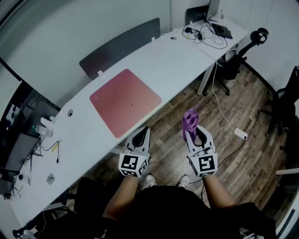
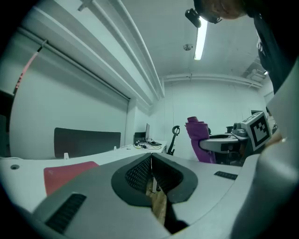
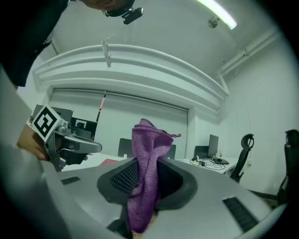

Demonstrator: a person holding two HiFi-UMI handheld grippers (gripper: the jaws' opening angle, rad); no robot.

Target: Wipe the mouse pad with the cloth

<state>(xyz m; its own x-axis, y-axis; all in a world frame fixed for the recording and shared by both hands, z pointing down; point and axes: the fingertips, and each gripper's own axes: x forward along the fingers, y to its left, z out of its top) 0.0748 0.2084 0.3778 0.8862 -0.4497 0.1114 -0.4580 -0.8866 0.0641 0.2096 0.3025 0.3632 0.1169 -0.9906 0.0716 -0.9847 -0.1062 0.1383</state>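
Note:
A red mouse pad (image 1: 125,101) lies flat on the white desk (image 1: 173,56), and shows low at the left as the mouse pad (image 2: 65,172) in the left gripper view. My right gripper (image 1: 192,129) is shut on a purple cloth (image 1: 189,121), held over the wooden floor in front of the desk. The cloth (image 3: 145,172) bunches up between the jaws, and the cloth (image 2: 198,140) also shows in the left gripper view. My left gripper (image 1: 142,132) hovers near the desk's front edge, just below the pad, shut with nothing in it.
A dark panel (image 1: 119,46) stands behind the pad. Cables and a monitor (image 1: 212,11) crowd the desk's far right end. An office chair (image 1: 238,53) stands beyond it. A power strip (image 1: 240,134) lies on the wooden floor (image 1: 243,107). Small items (image 1: 46,126) sit at the desk's left.

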